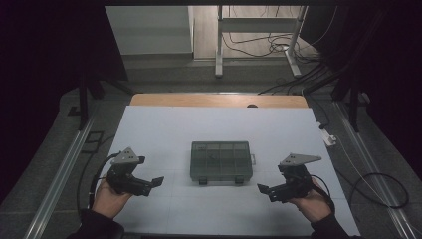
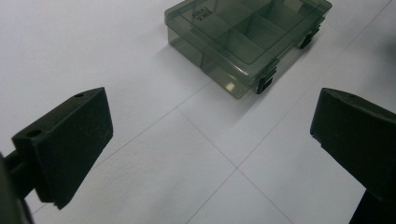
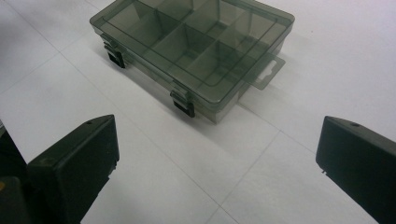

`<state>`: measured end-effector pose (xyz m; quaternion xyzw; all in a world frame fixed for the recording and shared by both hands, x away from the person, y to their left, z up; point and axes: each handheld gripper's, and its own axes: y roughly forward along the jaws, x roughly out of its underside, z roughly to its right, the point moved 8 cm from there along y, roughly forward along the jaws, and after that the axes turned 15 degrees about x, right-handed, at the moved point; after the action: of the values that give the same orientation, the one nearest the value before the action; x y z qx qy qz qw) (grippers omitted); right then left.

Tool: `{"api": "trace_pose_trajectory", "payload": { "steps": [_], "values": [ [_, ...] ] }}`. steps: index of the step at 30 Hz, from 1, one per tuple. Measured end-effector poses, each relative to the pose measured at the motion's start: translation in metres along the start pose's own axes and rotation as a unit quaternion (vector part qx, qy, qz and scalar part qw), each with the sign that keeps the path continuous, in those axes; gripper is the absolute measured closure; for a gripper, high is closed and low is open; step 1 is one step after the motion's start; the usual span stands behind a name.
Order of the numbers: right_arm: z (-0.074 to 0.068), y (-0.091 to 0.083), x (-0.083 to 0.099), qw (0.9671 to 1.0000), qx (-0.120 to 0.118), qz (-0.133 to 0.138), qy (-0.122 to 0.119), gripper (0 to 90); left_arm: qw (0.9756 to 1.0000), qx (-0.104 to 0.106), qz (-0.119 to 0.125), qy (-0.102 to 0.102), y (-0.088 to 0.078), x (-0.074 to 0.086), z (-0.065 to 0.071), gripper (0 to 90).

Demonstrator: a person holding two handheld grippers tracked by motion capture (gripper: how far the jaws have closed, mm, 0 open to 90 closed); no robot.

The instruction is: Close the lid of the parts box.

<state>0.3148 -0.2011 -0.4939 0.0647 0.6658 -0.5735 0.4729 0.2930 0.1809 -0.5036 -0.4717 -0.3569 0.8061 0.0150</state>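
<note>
A smoky grey, see-through plastic organiser box point(image 1: 221, 161) with inner dividers lies shut at the middle of the white counter point(image 1: 164, 129), long axis running left to right, black latches point(image 3: 183, 106) on its near side. My left tongs point(image 1: 152, 182) and right tongs point(image 1: 265, 190) flank it — both spread wide, holding nothing, each well apart from the box and about equally near. Bare counter surrounds it — open room everywhere.
</note>
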Motion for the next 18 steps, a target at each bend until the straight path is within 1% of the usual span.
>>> {"api": "trace_pose_trajectory", "payload": {
  "steps": [11,18],
  "values": [
    [0.005,-0.005,0.007,1.0,0.003,0.001,0.008,0.0,1.0,-0.005,0.002,-0.008,-0.006,0.005,0.0,0.0],
    [0.009,-0.009,0.012,0.9999,0.007,0.0,0.015,0.0,0.9999,-0.006,0.003,-0.009,-0.01,0.008,0.001,0.0]
  ]
}}
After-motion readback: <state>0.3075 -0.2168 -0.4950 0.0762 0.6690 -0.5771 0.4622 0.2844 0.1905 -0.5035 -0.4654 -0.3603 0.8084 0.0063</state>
